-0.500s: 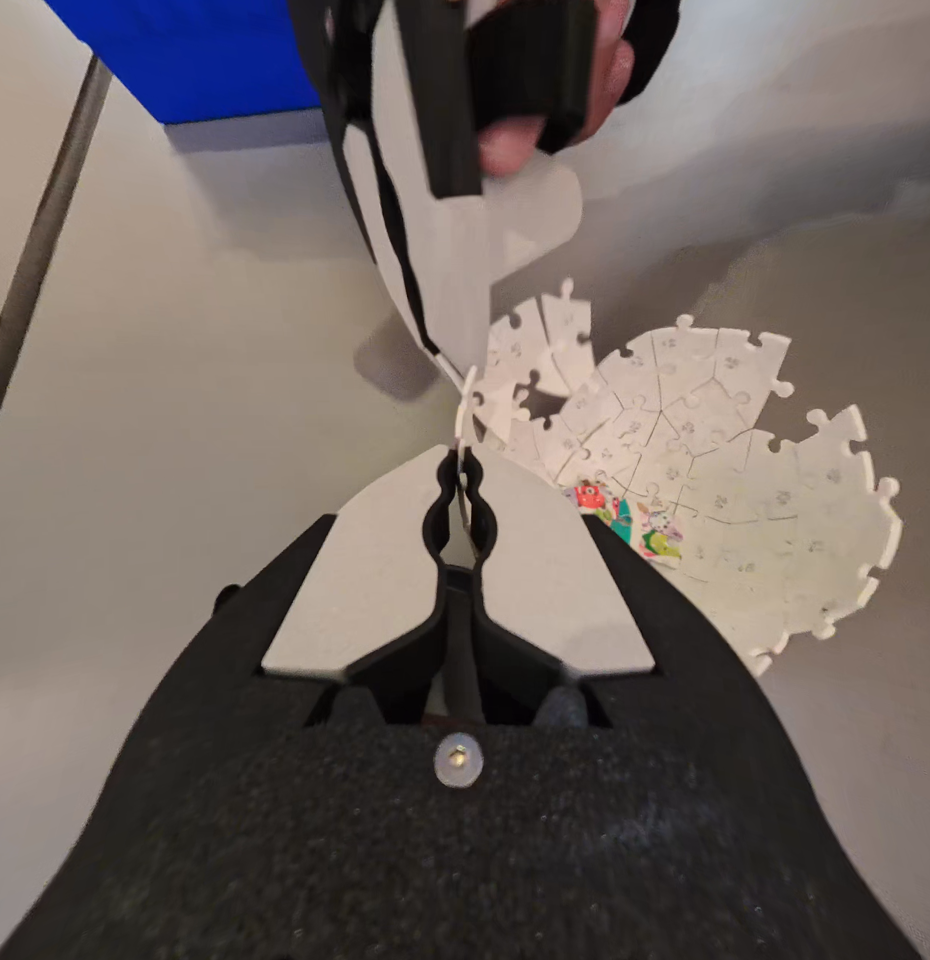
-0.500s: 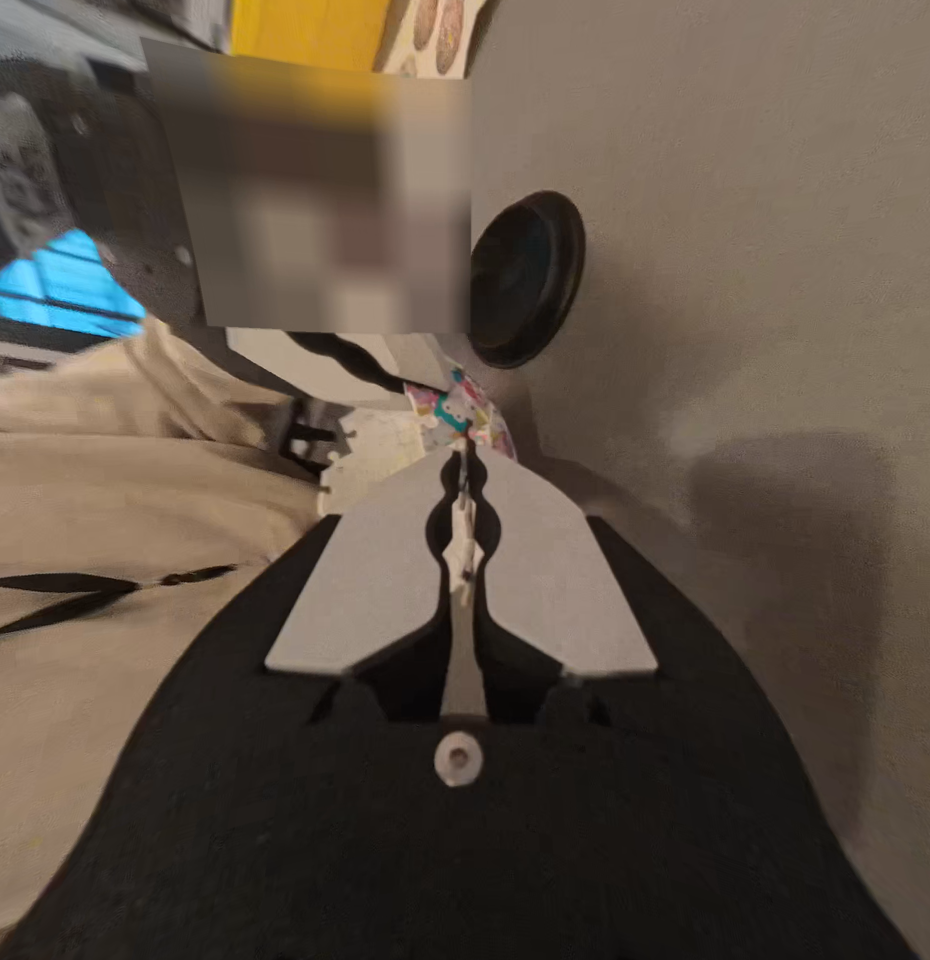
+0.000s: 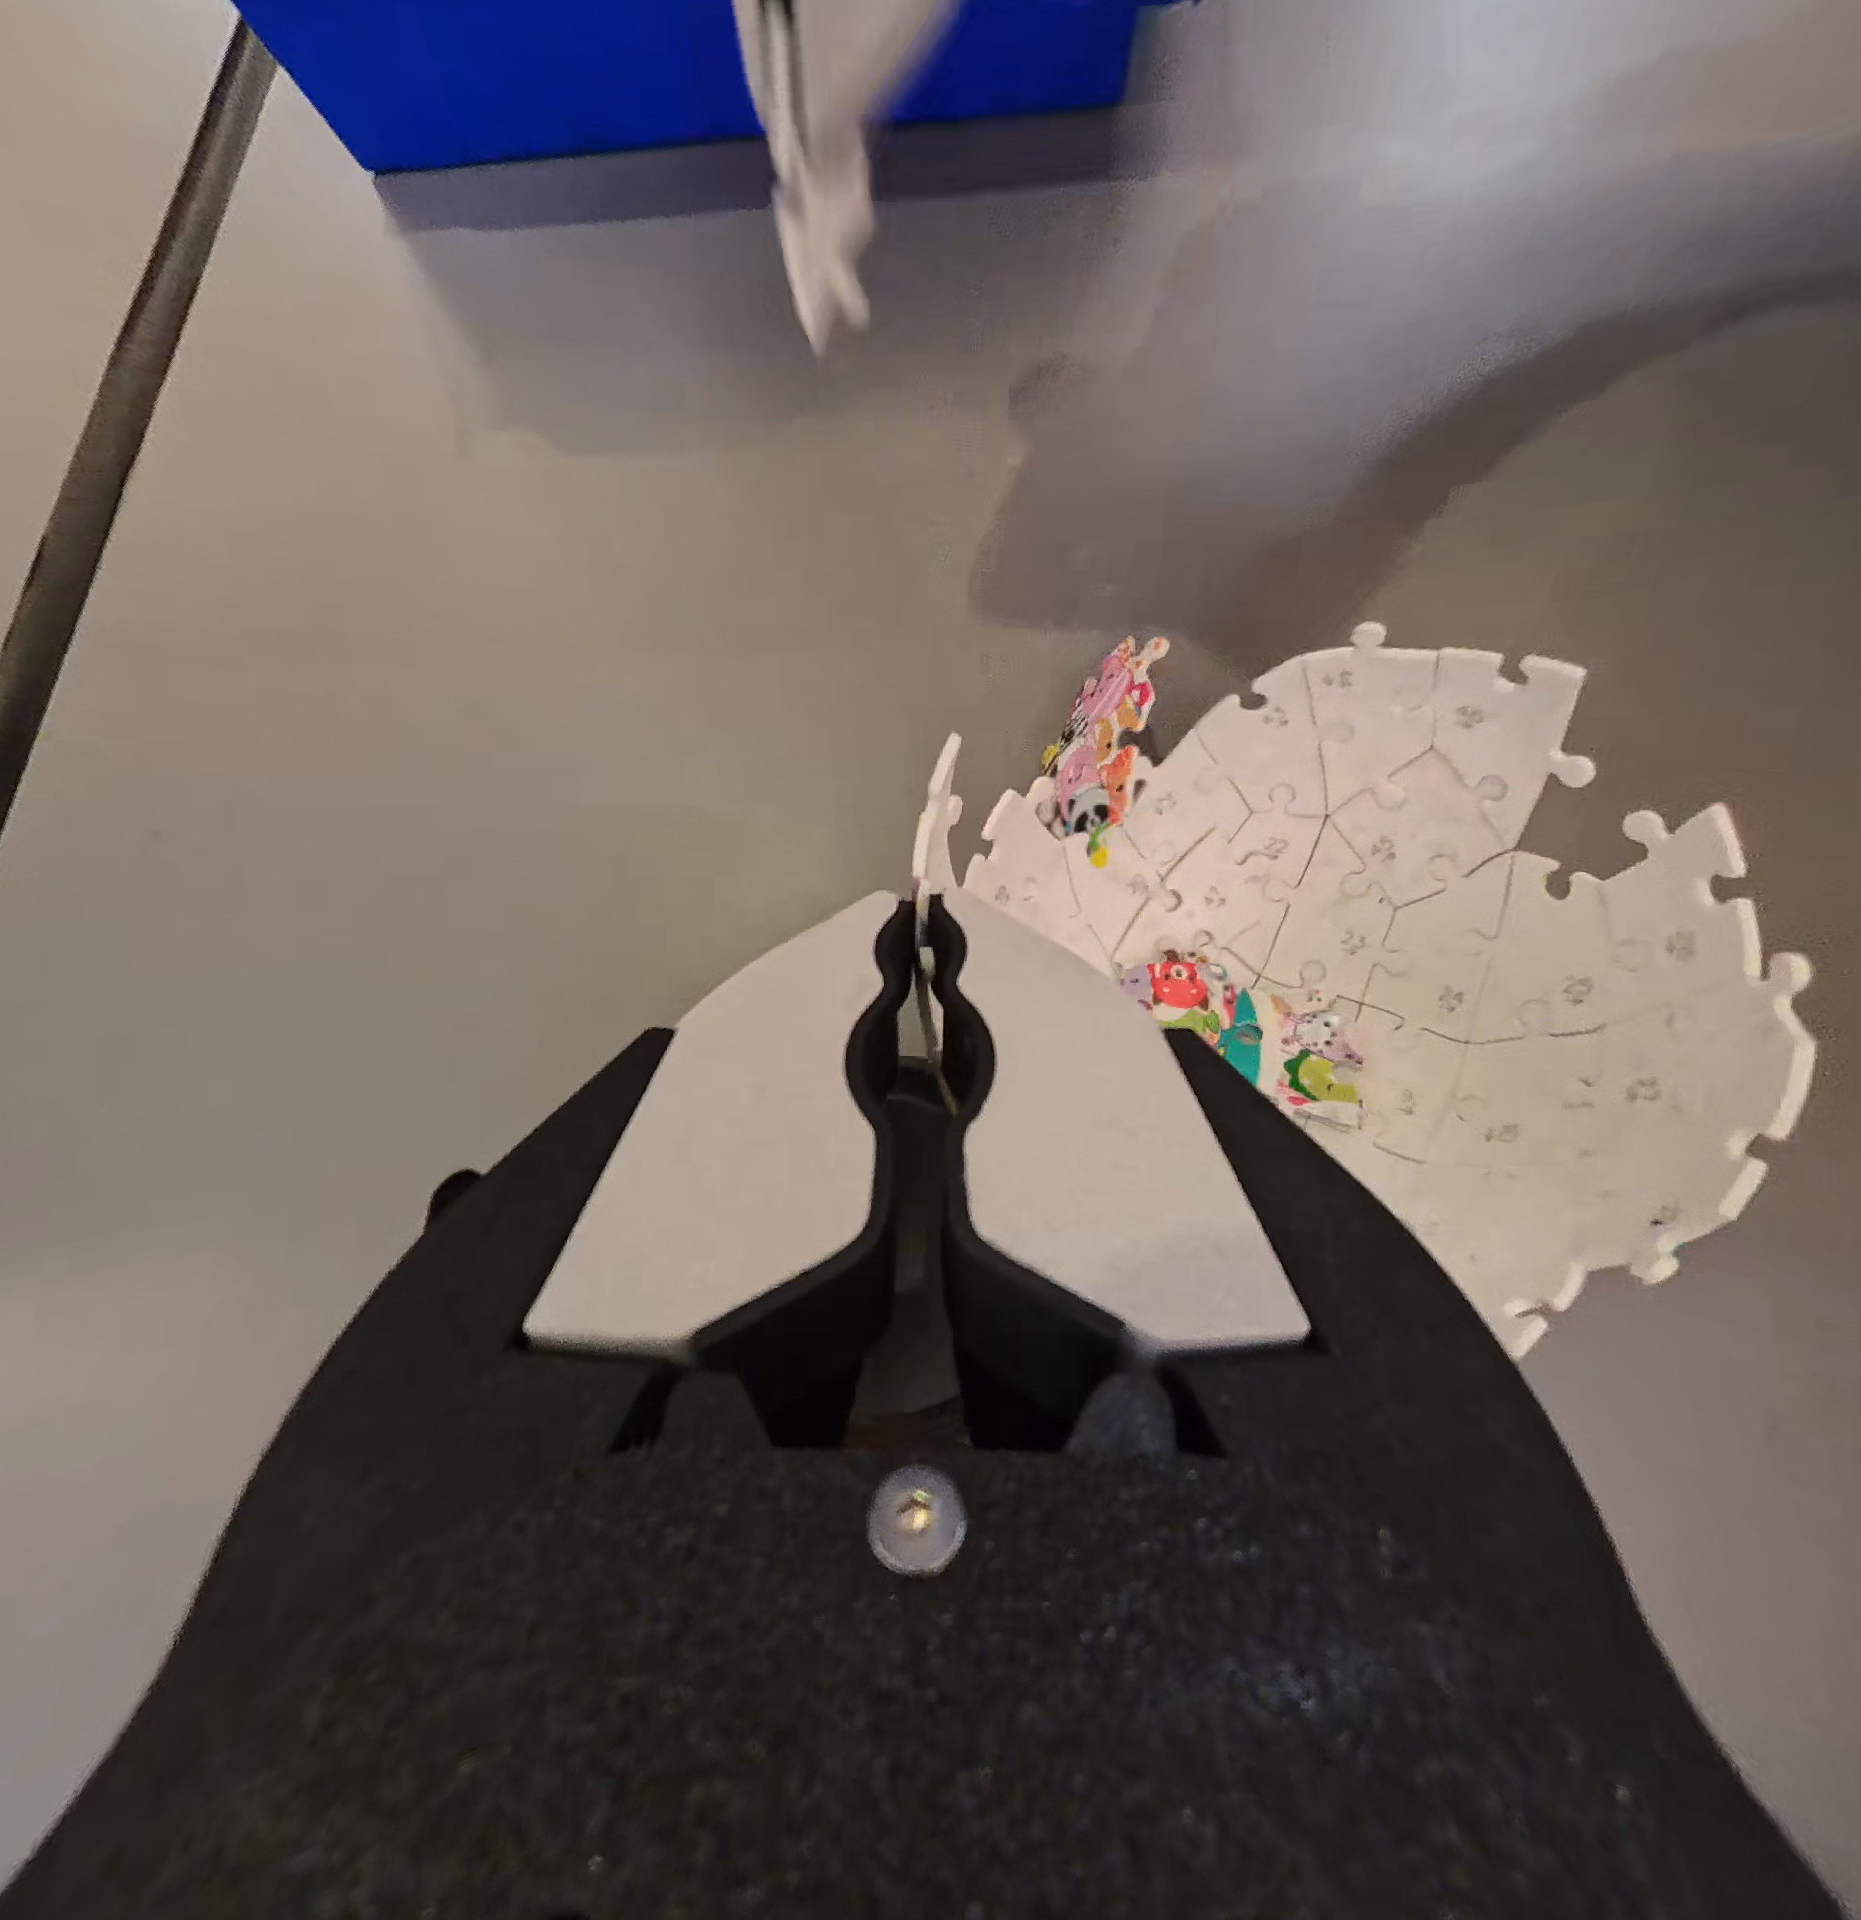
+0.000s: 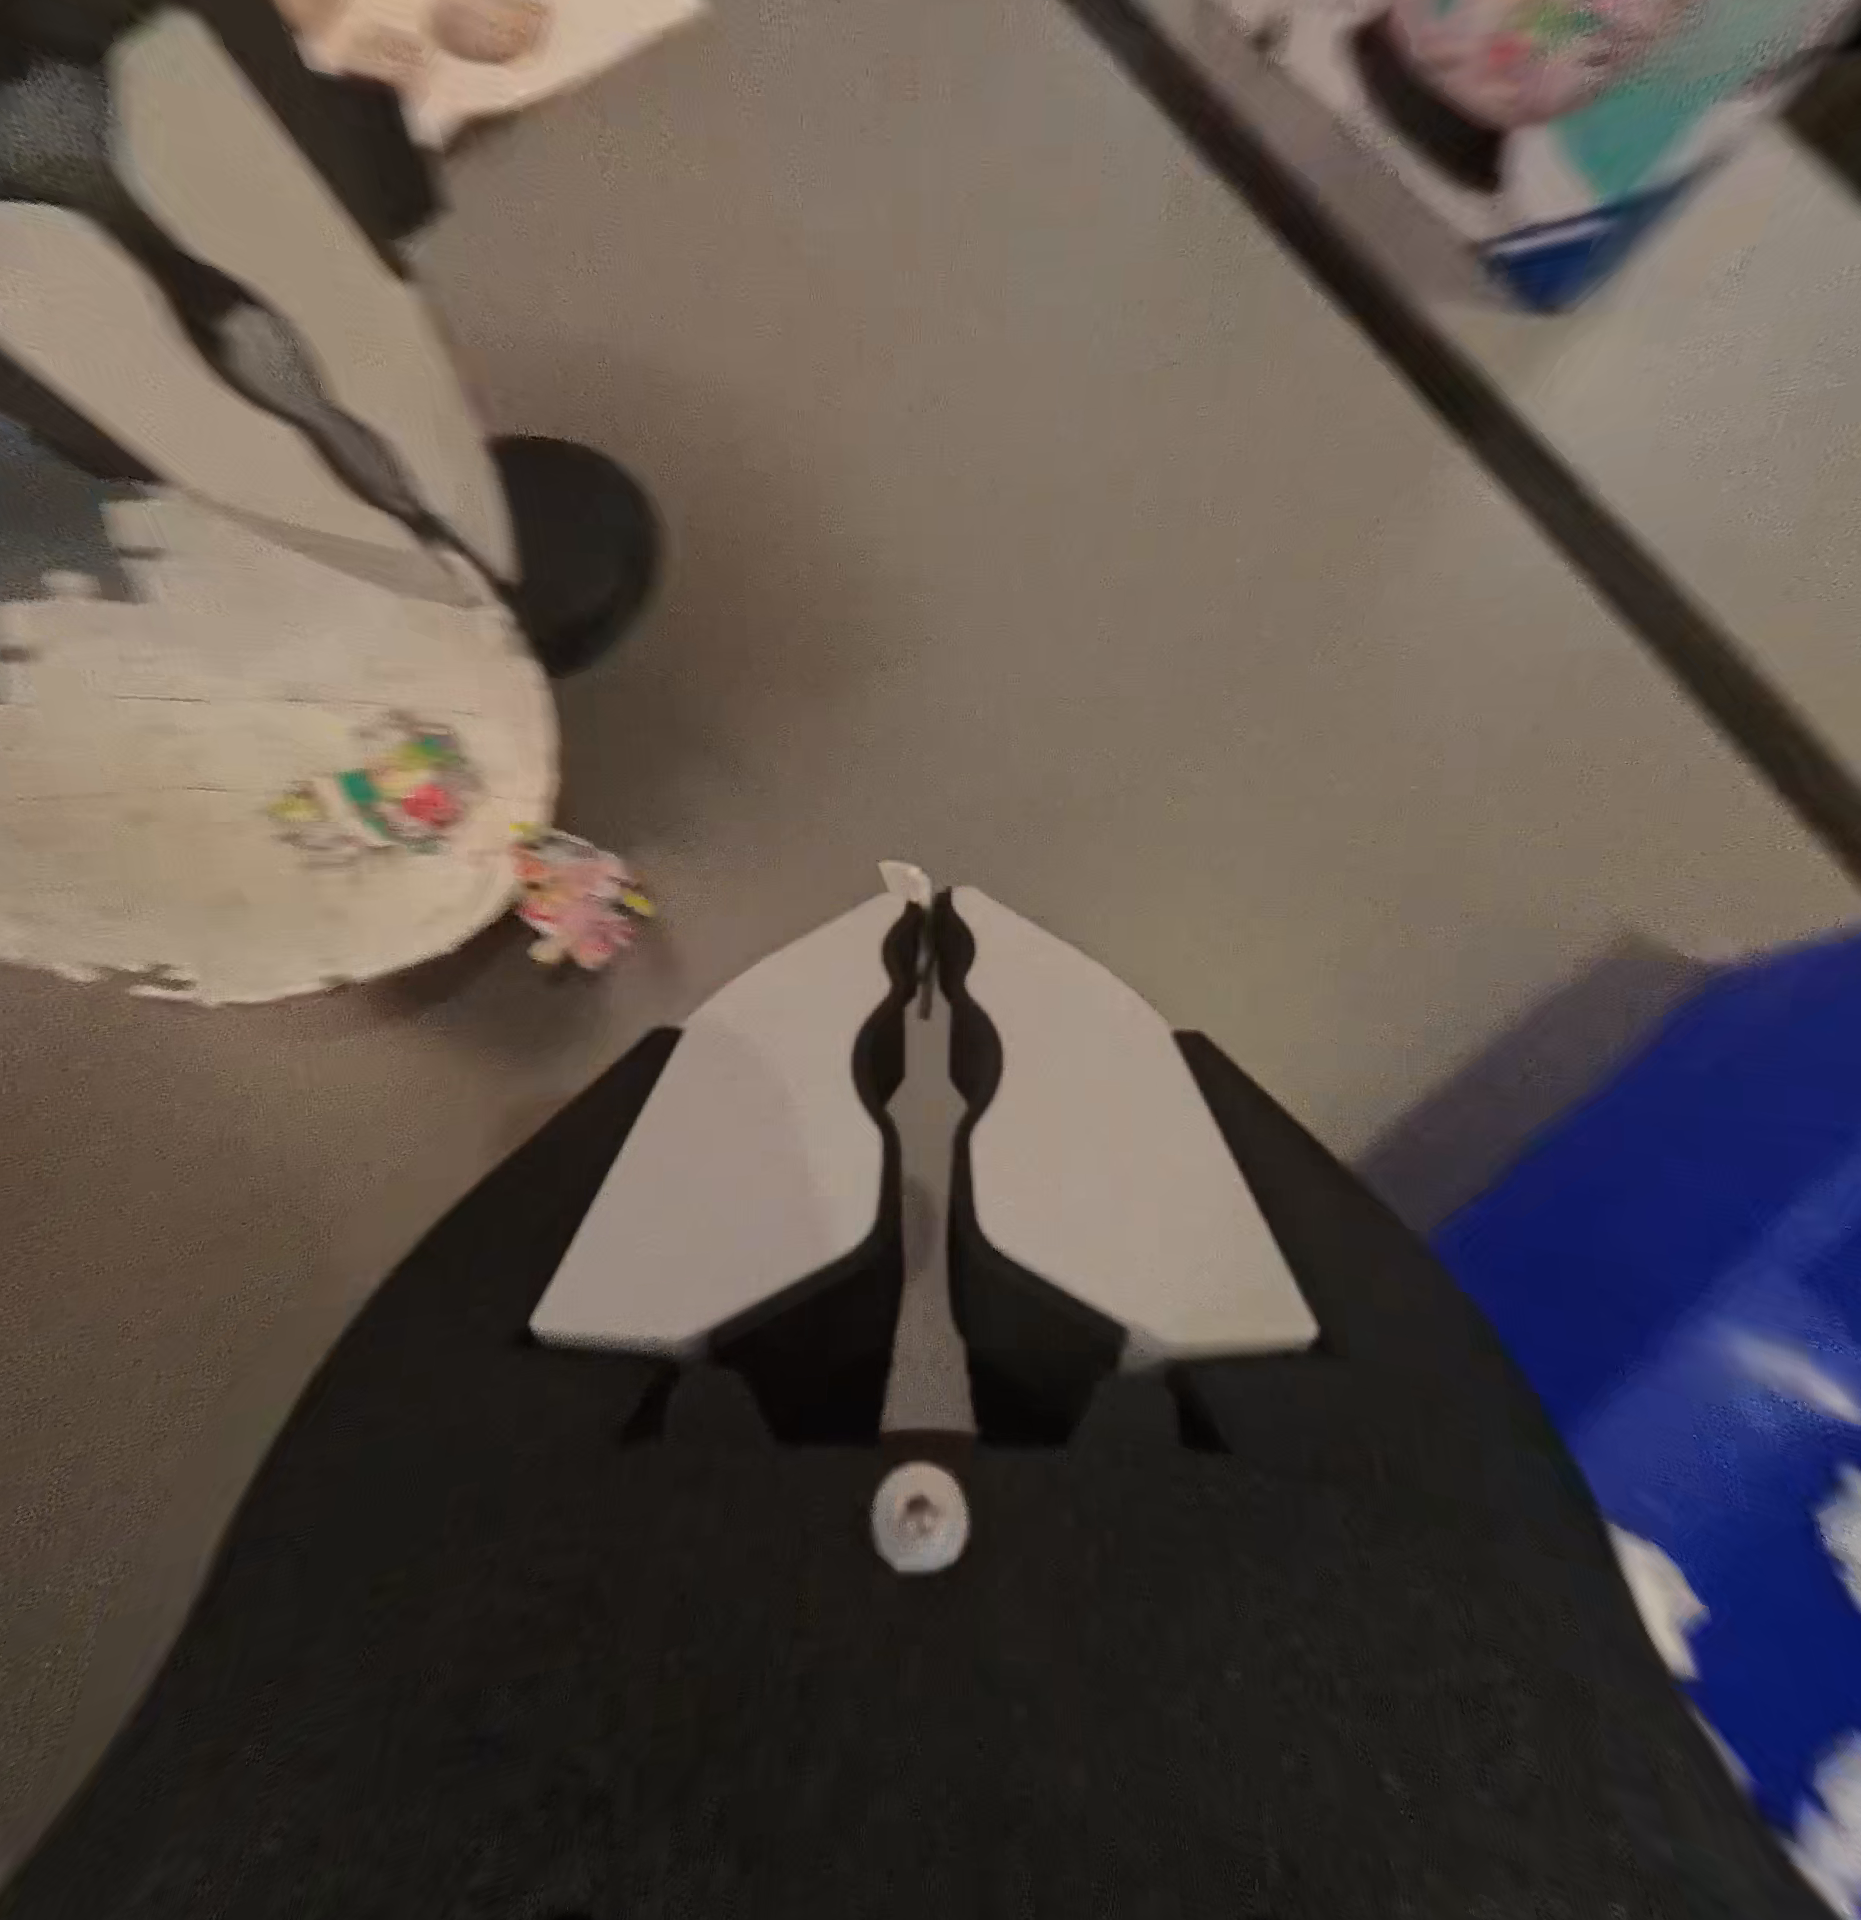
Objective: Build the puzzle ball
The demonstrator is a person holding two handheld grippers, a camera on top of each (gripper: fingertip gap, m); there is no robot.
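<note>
Lighting: soft, even indoor light; no glare. Broad diffuse shadow on the desk from 1 to 3 o'clock in the left wrist view. Left wrist view: mostly sharp; streaked motion blur at 12 o'clock. Right wrist view: heavy motion blur throughout, worst at 9 o'clock on the puzzle and 4 o'clock on the blue box. Wide-angle bending at edges.
</note>
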